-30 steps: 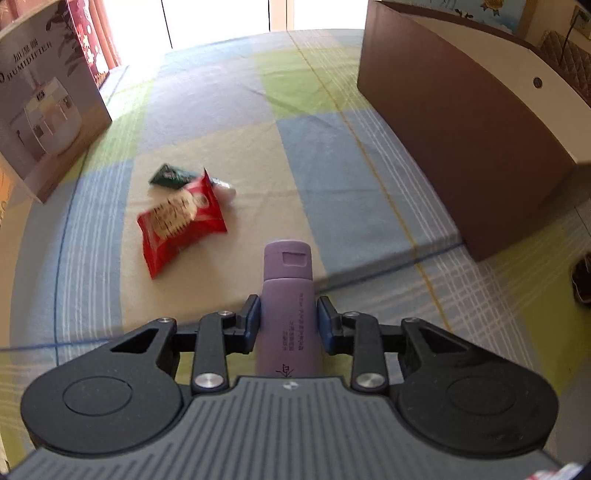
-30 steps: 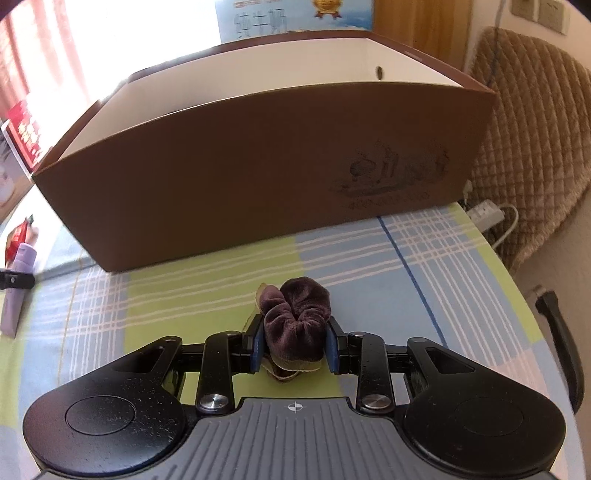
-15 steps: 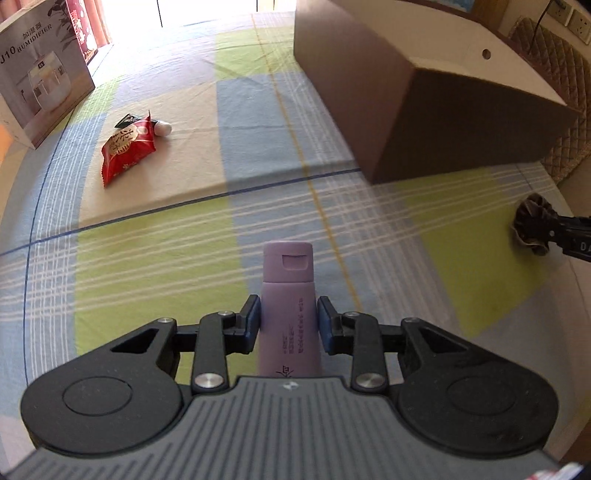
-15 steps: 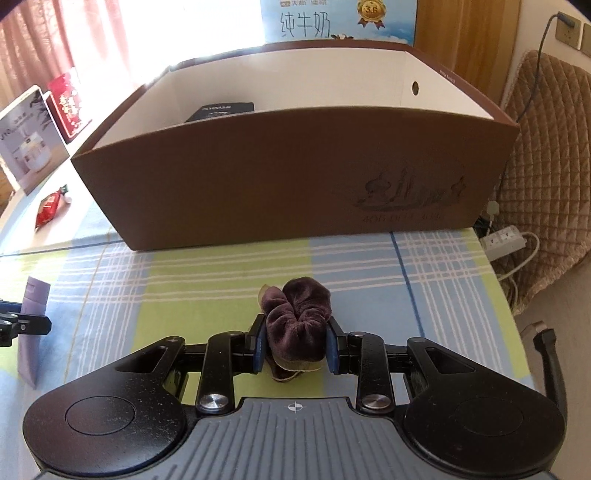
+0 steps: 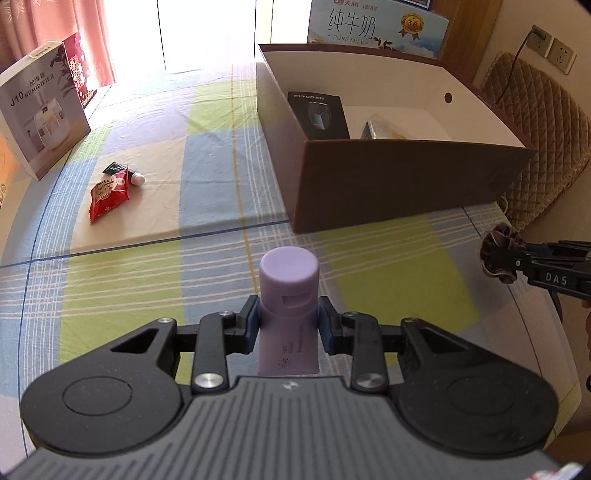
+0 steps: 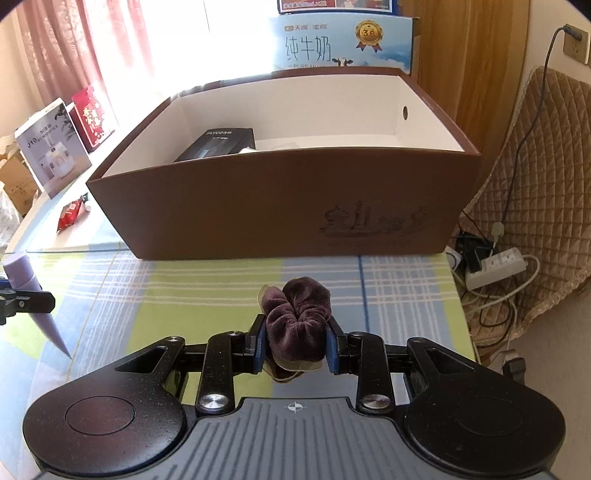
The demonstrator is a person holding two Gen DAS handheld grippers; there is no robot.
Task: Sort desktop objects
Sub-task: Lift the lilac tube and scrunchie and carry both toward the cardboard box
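My left gripper (image 5: 289,323) is shut on a lilac tube (image 5: 289,295), held up above the checked tablecloth, cap pointing forward. My right gripper (image 6: 296,345) is shut on a dark purple velvet scrunchie (image 6: 299,317). Ahead of both stands a big brown cardboard box (image 6: 280,206) with a white inside; a black carton (image 5: 319,114) and a clear packet (image 5: 380,129) lie in it. In the left wrist view the scrunchie (image 5: 498,254) and right gripper show at the far right. The lilac tube (image 6: 22,273) shows at the left edge of the right wrist view.
A red snack packet (image 5: 109,194) and a small dark tube (image 5: 123,171) lie on the cloth at left. A white humidifier carton (image 5: 40,110) stands at far left, a blue milk carton (image 5: 376,27) behind the box. A quilted chair (image 6: 546,177) and power strip (image 6: 495,266) sit right.
Both grippers have risen and tilted, so the inside of the brown box now shows. The left gripper swung right toward the box with the tube; the snack packet fell farther left.
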